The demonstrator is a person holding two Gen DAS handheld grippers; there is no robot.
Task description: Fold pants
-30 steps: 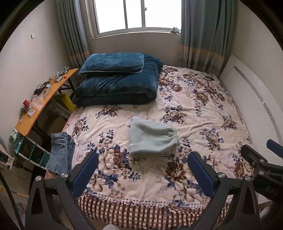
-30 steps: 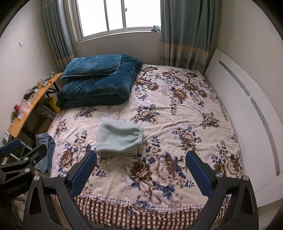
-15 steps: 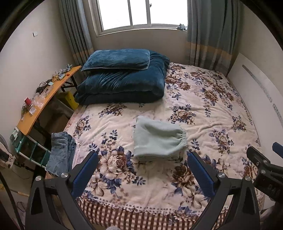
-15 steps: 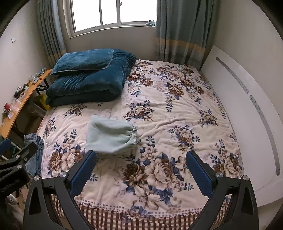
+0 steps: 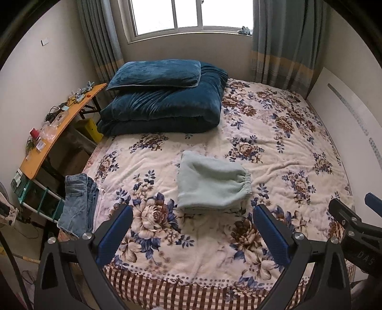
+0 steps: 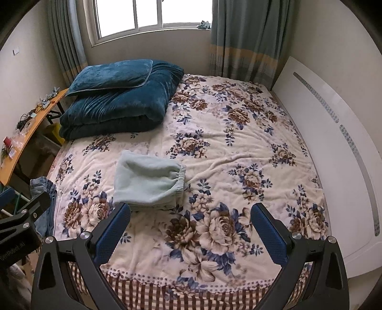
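I judge the folding done: the pants (image 5: 211, 184) lie as a compact stack on the bed (image 5: 274, 152), waistband to the right. My left hand-held gripper (image 5: 192, 235) and right hand-held gripper (image 6: 189, 232) hang wide and empty above the near edge. Jeans (image 5: 78, 201) lie at the bed's left edge by the desk (image 5: 57, 133); a duvet (image 5: 164, 105) sits under the window (image 5: 191, 14).

The left black two-finger tool (image 5: 192, 231) has matte black angular plastic arms with triangular cut-outs, each tipped by a deep blue, finely textured rectangular pad (image 5: 271, 235). A round silver screw head (image 5: 299, 236) sits on each arm behind its pad, with another further out. The right black two-finger tool (image 6: 189, 230) is built alike; seen from the left camera at four o'clock, its body carries faint grey lettering.
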